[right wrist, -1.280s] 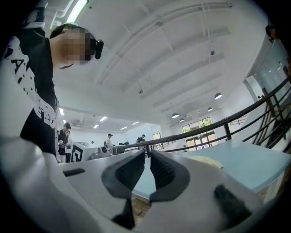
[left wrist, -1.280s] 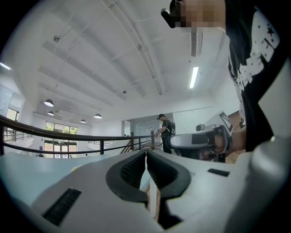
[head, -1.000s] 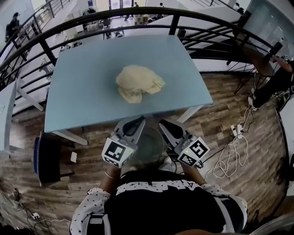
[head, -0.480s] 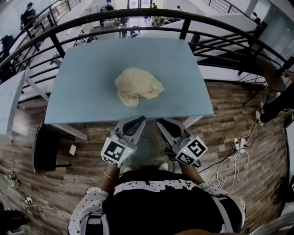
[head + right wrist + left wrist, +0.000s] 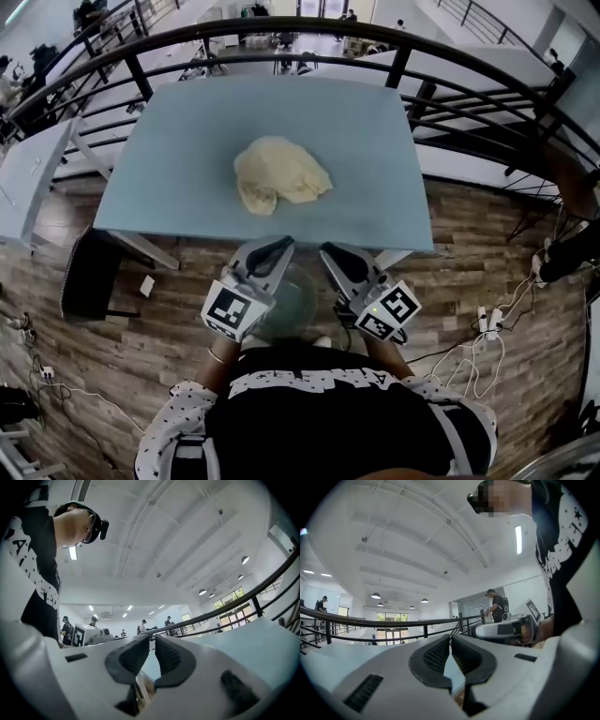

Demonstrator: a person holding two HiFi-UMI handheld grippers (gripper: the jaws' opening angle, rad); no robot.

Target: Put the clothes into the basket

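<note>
Crumpled cream cloth heap point(image 5: 279, 173) on smooth pale-blue rectangular table point(image 5: 169, 159)

**A:** What are the jaws of the left gripper point(image 5: 451, 641) doing?

**B:** They are closed tip to tip. The dark ribbed pads point(image 5: 436, 656) meet with nothing caught between them. Lower down, a narrow gap shows a sliver of pale blue table point(image 5: 453, 670).

**A:** And past the tips?

**B:** A black railing point(image 5: 370, 620) runs across, with bright windows point(image 5: 393, 618) far behind it. At the right, the right gripper point(image 5: 501, 629) sits close by. A person in a cap and backpack point(image 5: 496, 605) stands further back.

**A:** Overhead?

**B:** There is a white ceiling with round lamps point(image 5: 376, 595) and one strip light point(image 5: 518, 539). A black shirt point(image 5: 555, 550) with white print fills the right edge.
</note>
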